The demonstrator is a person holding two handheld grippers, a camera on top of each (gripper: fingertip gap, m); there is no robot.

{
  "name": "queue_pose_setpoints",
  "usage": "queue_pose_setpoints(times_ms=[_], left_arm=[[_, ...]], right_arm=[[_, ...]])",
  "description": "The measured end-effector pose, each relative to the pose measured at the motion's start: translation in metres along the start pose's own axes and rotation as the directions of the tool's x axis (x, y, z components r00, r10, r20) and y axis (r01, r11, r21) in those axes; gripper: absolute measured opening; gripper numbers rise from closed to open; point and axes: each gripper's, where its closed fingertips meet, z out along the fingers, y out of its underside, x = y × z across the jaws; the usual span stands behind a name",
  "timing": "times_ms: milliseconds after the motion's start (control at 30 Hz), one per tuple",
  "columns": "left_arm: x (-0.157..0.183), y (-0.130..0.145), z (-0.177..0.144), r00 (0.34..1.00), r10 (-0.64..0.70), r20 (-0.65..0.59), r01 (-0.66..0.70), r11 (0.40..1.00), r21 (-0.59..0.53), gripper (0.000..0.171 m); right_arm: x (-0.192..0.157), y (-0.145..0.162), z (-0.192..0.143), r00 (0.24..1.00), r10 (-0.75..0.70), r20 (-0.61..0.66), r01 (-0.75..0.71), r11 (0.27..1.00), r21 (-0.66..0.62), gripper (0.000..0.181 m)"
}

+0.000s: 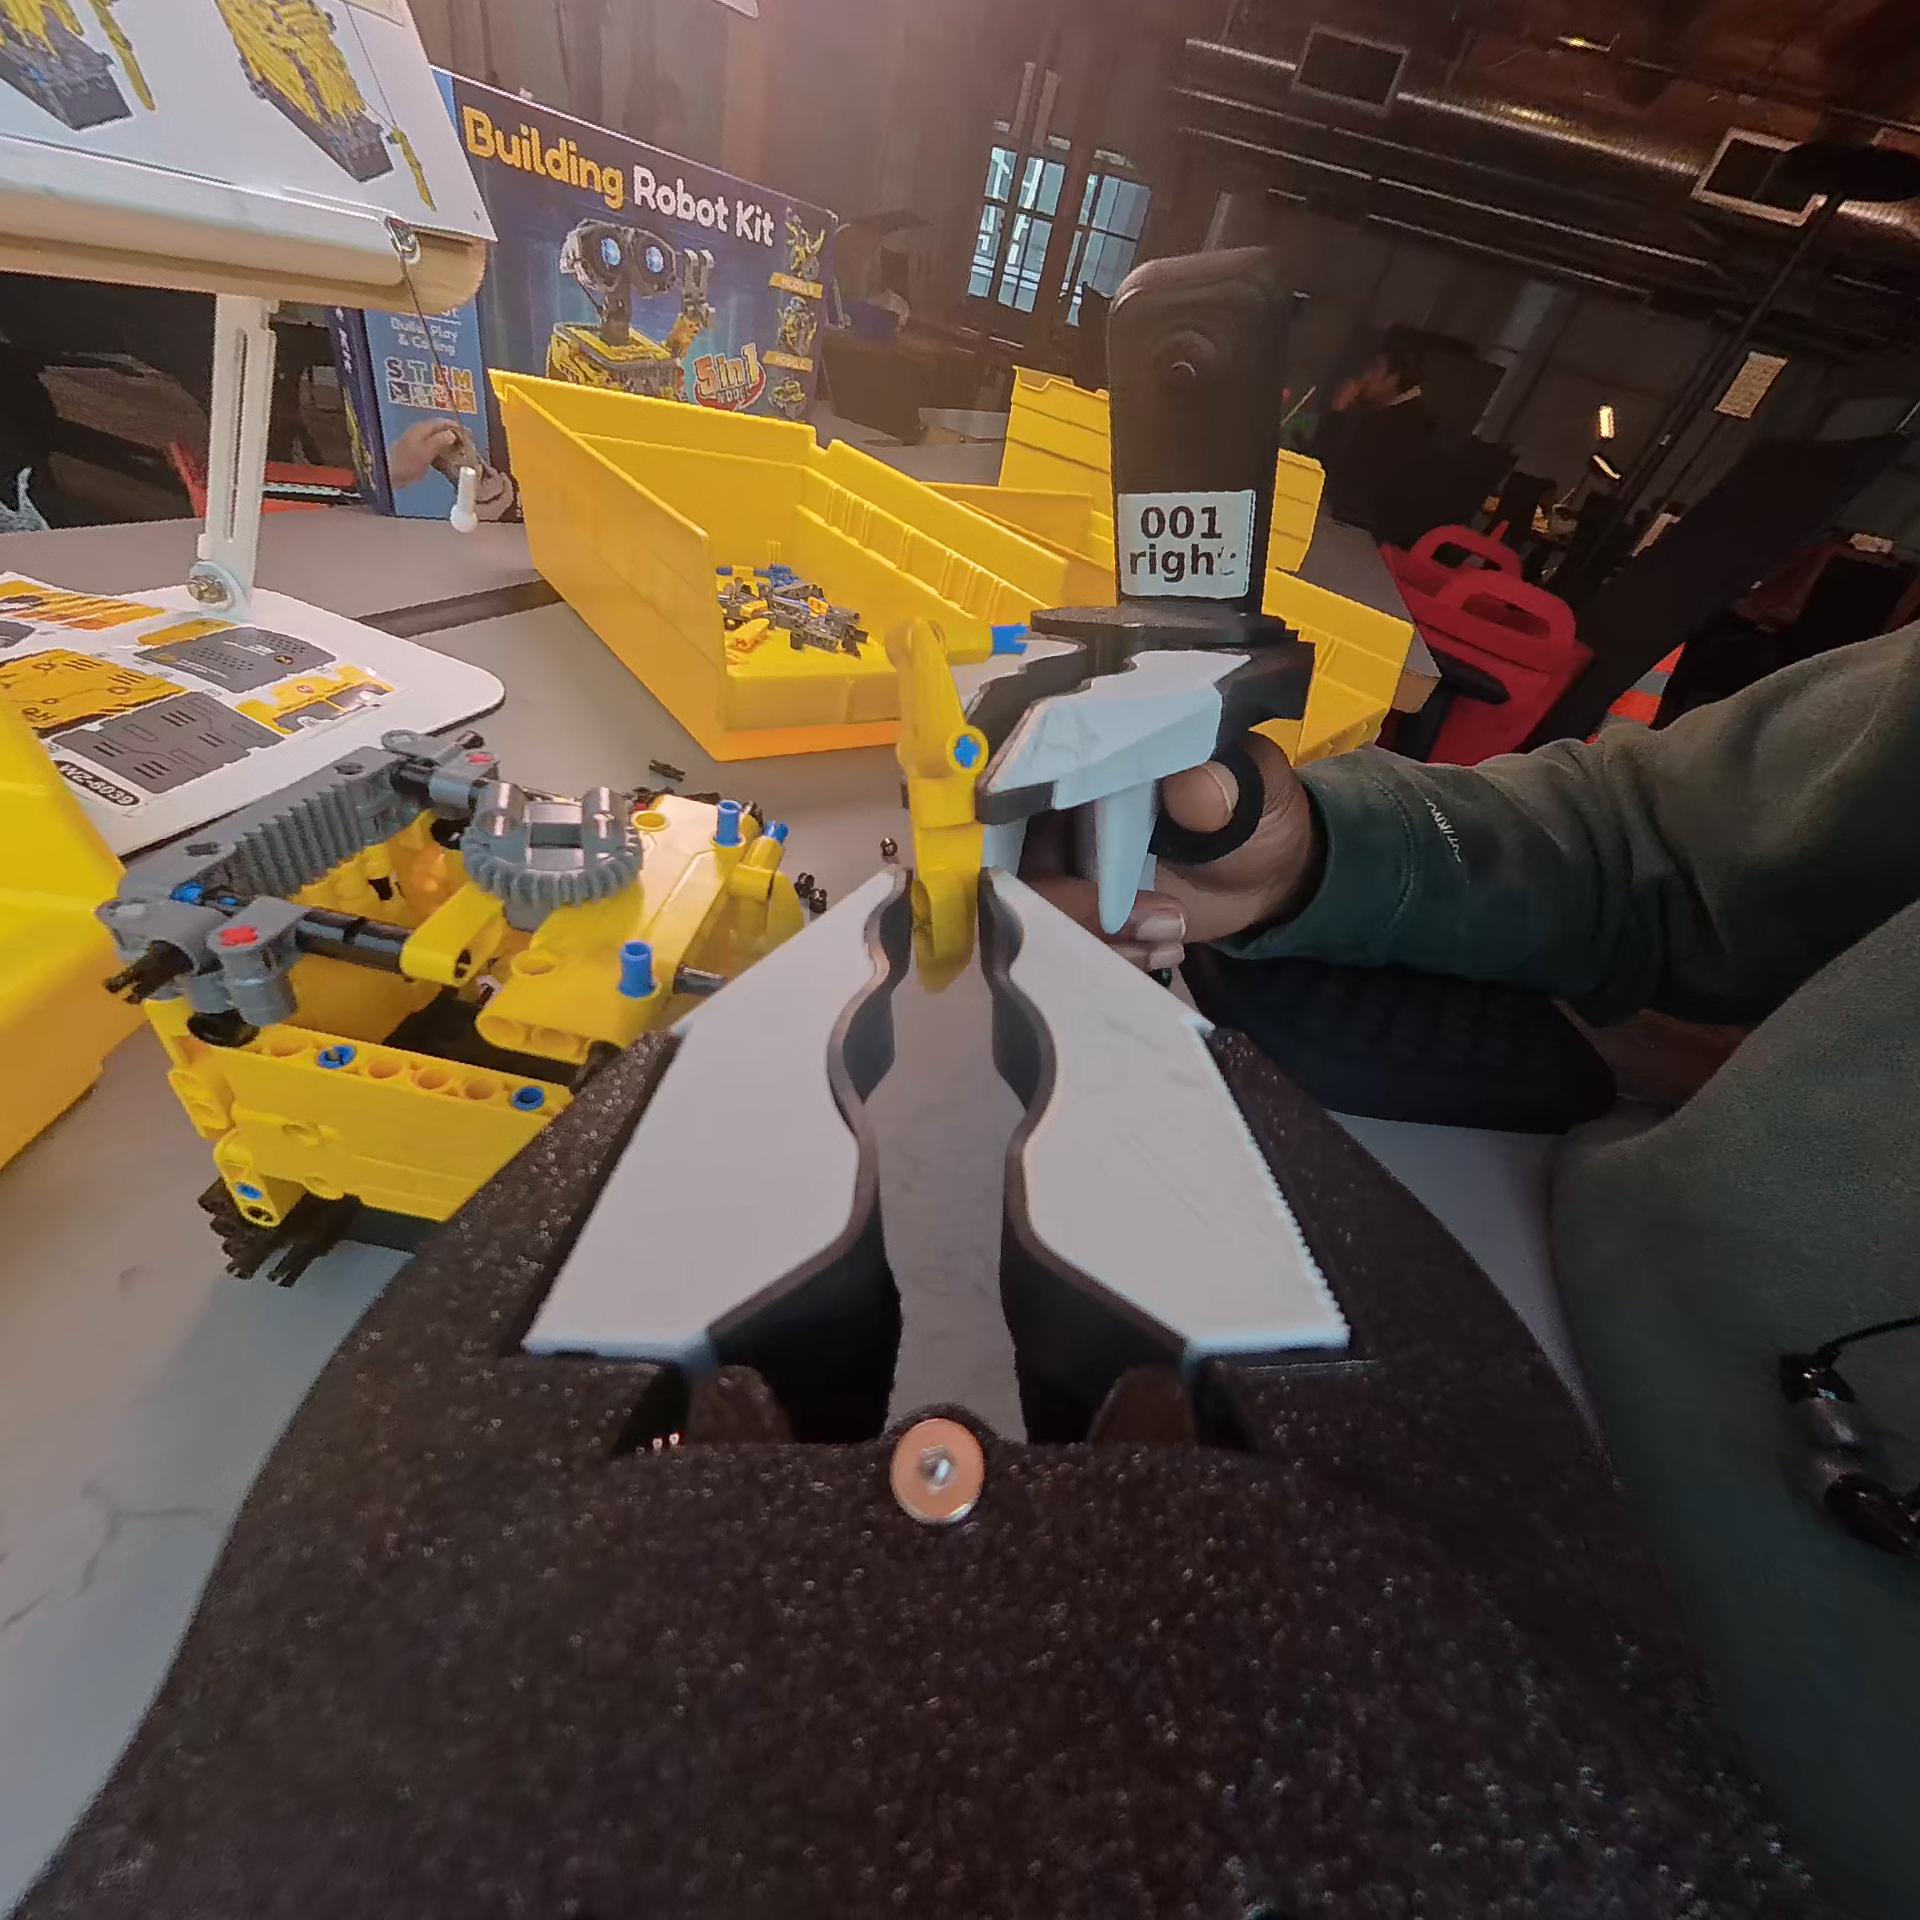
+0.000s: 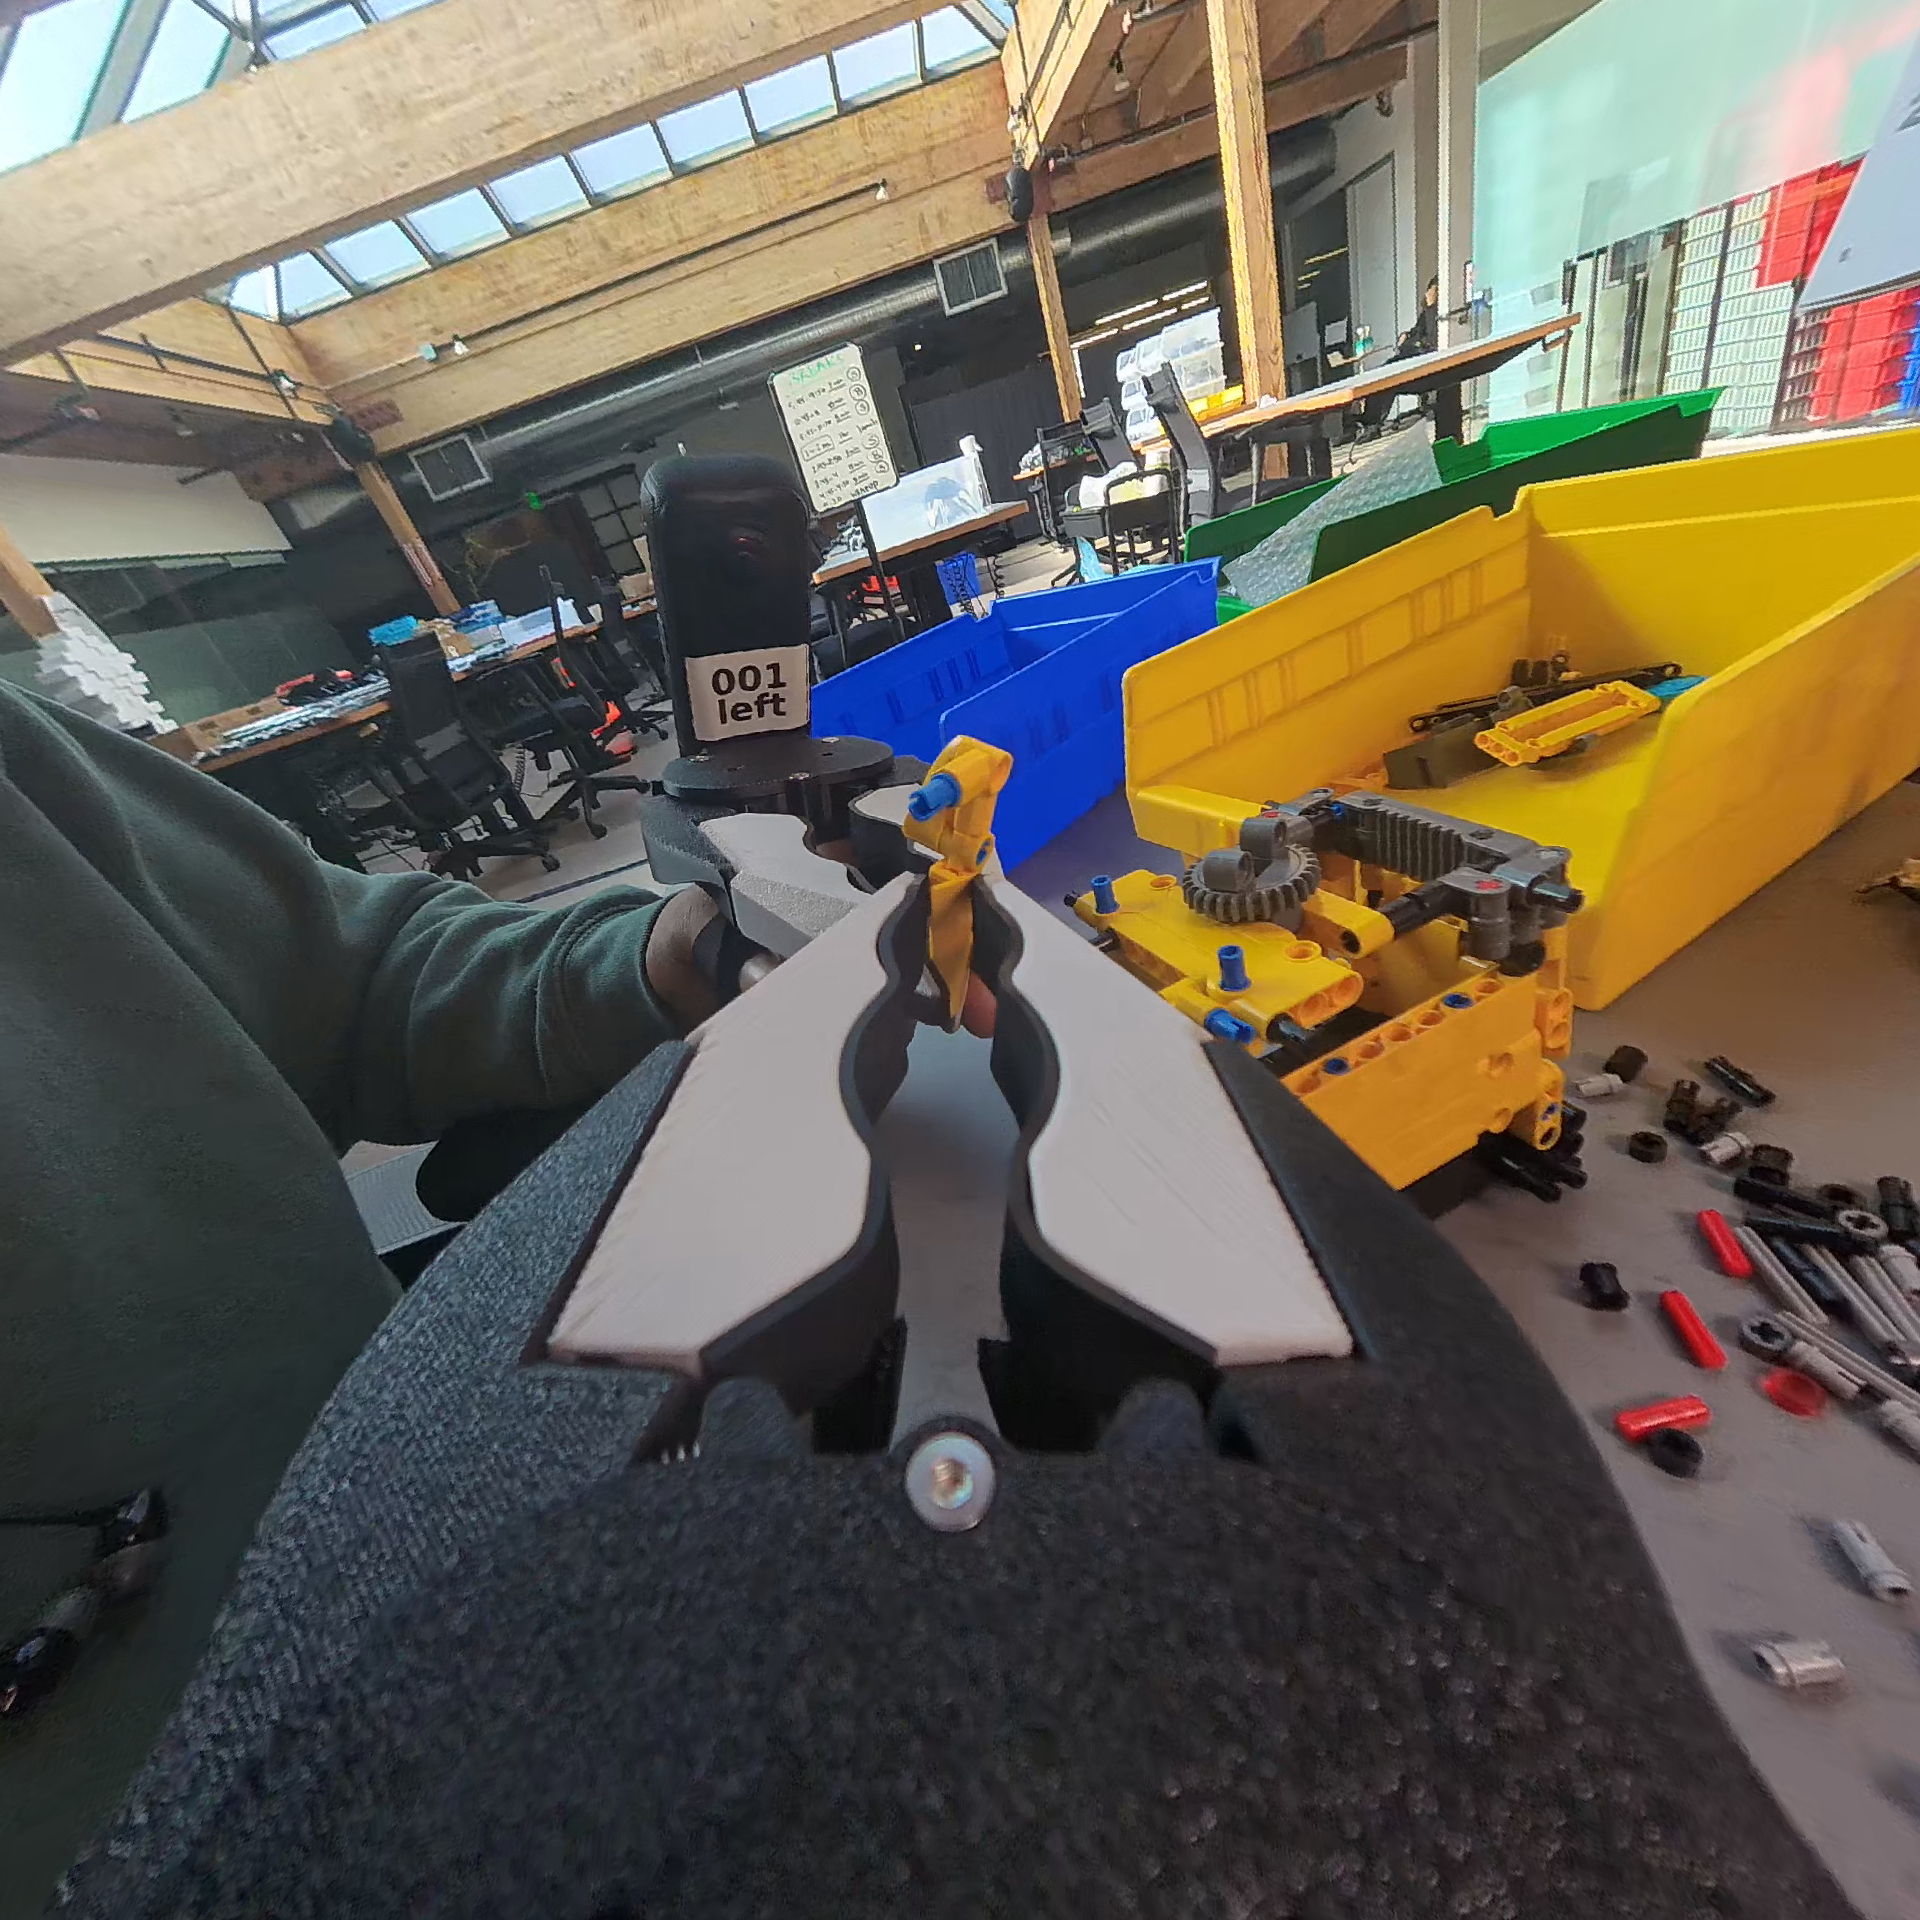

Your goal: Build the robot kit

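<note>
Two grippers met above the grey desk (image 1: 582, 665), both clenched on one small yellow piece (image 1: 940, 821). Largest on the desk were the yellow bins (image 1: 665, 561) of smooth, ribbed plastic toward its far edge; one showed a small heap of loose parts on its floor, and in the right wrist view blue bins (image 2: 1049, 675) stood beyond them. A printed kit box (image 1: 644, 260) stood upright behind the bins, and an instruction sheet (image 1: 208, 686) lay flat beside a white stand near the left edge. Next in size was the half-built yellow model (image 1: 436, 966), a blocky frame of holed beams with a grey toothed ring, grey connectors and blue pins on top, sitting just beside the grippers. The left gripper (image 1: 940, 904) pinched the lower end of the yellow piece between its white, wavy-edged fingers; the right gripper (image 2: 951, 935) gripped its middle from the other side. The piece was a jointed stack of slick plastic links with a blue pin at the top. Smallest were the loose pins and axles (image 2: 1787, 1278), black, grey and red, scattered near the desk's right edge. In my judgement, the smooth links could pivot or pop apart if either gripper twisted, and a dropped piece could roll in among the loose parts.
</note>
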Motion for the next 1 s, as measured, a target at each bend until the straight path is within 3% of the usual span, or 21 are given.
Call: queue_pose_setpoints(times_ms=[533,767,900,1000], left_arm=[[0.005,-0.001,-0.001,0.995,-0.078,-0.068,0.079,0.997,0.016,0.011],[0.013,-0.007,-0.002,0.968,-0.183,-0.171,0.192,0.981,0.04,0.01],[0.022,-0.011,-0.005,0.948,-0.21,-0.241,0.228,0.972,0.049,0.01],[0.043,-0.018,-0.01,0.88,-0.255,-0.401,0.296,0.954,0.044,0.01]], right_arm=[[-0.004,0.001,0.001,0.998,-0.068,-0.015,0.068,0.998,-0.01,0.007],[-0.007,-0.004,0.0,0.998,-0.061,0.002,0.061,0.998,0.015,0.012],[-0.015,-0.01,-0.002,0.997,-0.005,0.081,0.0,0.998,0.058,0.02],[-0.031,-0.019,-0.007,0.966,0.098,0.238,-0.122,0.989,0.088,0.029]])
